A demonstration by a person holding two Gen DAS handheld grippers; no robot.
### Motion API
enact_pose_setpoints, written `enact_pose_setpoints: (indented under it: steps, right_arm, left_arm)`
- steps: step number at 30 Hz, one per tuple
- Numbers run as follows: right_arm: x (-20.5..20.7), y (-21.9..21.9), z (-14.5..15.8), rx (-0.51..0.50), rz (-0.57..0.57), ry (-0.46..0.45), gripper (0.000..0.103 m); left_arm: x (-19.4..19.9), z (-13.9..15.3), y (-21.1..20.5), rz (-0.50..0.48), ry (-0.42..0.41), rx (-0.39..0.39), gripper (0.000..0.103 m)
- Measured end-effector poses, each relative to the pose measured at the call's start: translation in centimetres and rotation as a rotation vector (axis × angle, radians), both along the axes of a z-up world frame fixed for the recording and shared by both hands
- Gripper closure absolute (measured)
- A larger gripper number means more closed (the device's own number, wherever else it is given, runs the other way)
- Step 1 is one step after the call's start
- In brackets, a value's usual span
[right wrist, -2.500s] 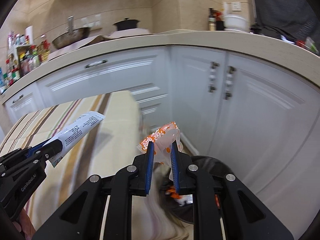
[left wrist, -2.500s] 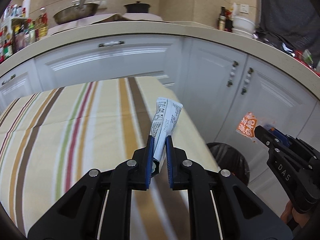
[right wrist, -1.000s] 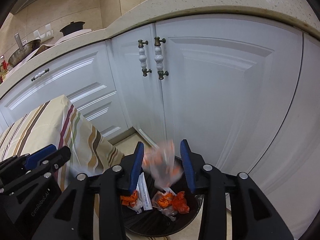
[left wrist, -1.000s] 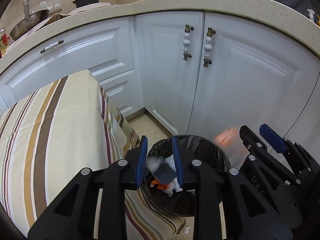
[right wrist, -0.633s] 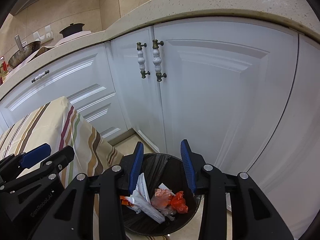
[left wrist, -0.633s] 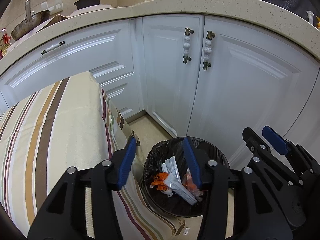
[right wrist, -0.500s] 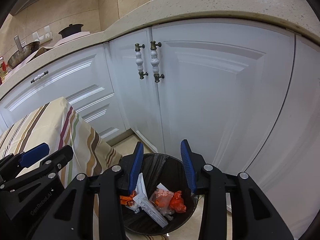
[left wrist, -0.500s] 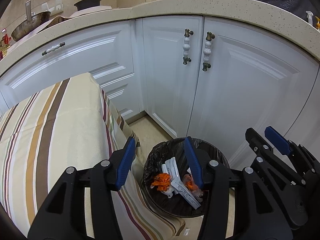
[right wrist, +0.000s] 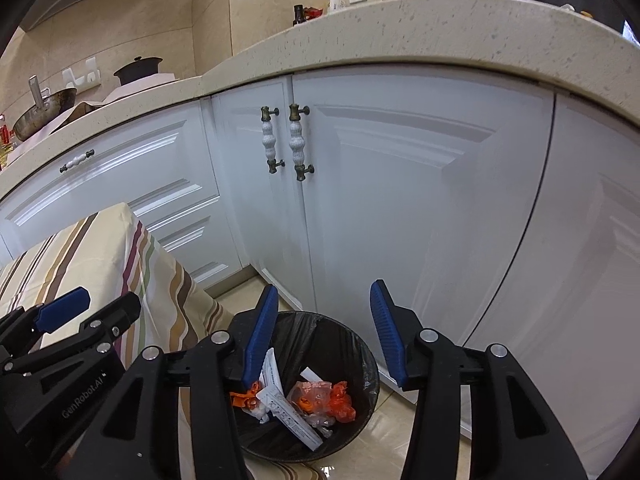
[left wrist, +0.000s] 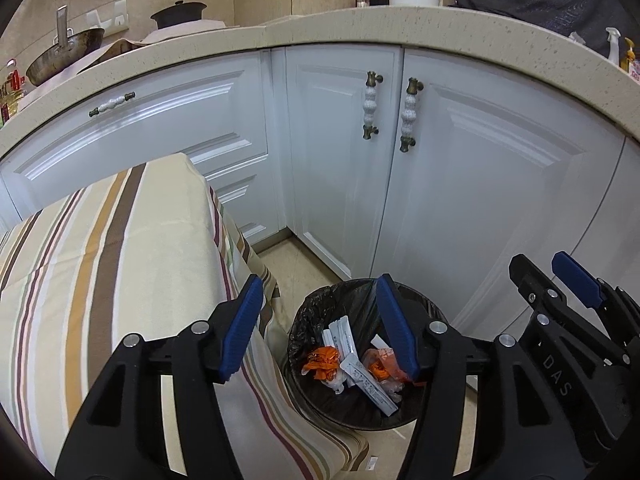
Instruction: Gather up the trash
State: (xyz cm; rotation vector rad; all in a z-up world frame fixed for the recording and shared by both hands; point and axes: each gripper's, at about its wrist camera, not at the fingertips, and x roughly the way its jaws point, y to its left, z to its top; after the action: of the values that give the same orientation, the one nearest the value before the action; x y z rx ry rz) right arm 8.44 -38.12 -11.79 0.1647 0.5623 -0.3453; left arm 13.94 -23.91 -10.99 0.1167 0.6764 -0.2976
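Hovering both claws over the bin so drops land inside: left gripper and right gripper spread wide, holding nothing. Wrappers lie in the black liner (table side), beside the striped tablecloth.

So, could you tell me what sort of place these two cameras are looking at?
A home kitchen, most likely. White cabinet doors run under a speckled stone countertop, a wok and a dark lidded pot sit on top, and a lined trash bin stands on the tiled floor beside a striped tablecloth.
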Motion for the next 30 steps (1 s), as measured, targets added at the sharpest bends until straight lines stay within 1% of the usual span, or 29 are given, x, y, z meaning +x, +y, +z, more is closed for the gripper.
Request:
enact_pose_setpoints:
  steps: [4,13,14,21,23,26,30]
  right_arm:
    - [-1.1,0.6,1.1,-0.013,-0.003,-0.008,0.053]
    - [-4.0,3.1,4.6,-0.047,0.014,-0.051,0.045]
    - [-4.4,3.6,5.0,-0.053,0.016,-0.056,0.044]
    - [-7.0,5.9,7.4,-0.055,0.024,-0.090,0.039]
    - [-8.1,6.7,8.2,-0.054,0.025,-0.101,0.036]
    - [-9.6,7.7,9.0,-0.064,0.025,-0.116,0.034]
    - [-11.6,9.1,10.2,-0.080,0.028,-0.137,0.033]
  left_arm:
    - [-0.9,1.3,0.7,0.001,-0.023,-0.004,0.044]
    - [-4.2,5.6,4.3,0.023,-0.134,-0.012,0.030]
    - [-4.7,6.0,4.8,0.026,-0.148,-0.013,0.027]
    - [-7.9,8.5,8.1,0.015,-0.201,-0.022,0.018]
    - [-8.8,9.1,9.1,0.010,-0.218,-0.025,0.014]
    - [-10.0,9.9,10.6,0.017,-0.232,-0.029,0.013]
    - [-11.6,11.2,12.7,0.024,-0.241,-0.055,0.011]
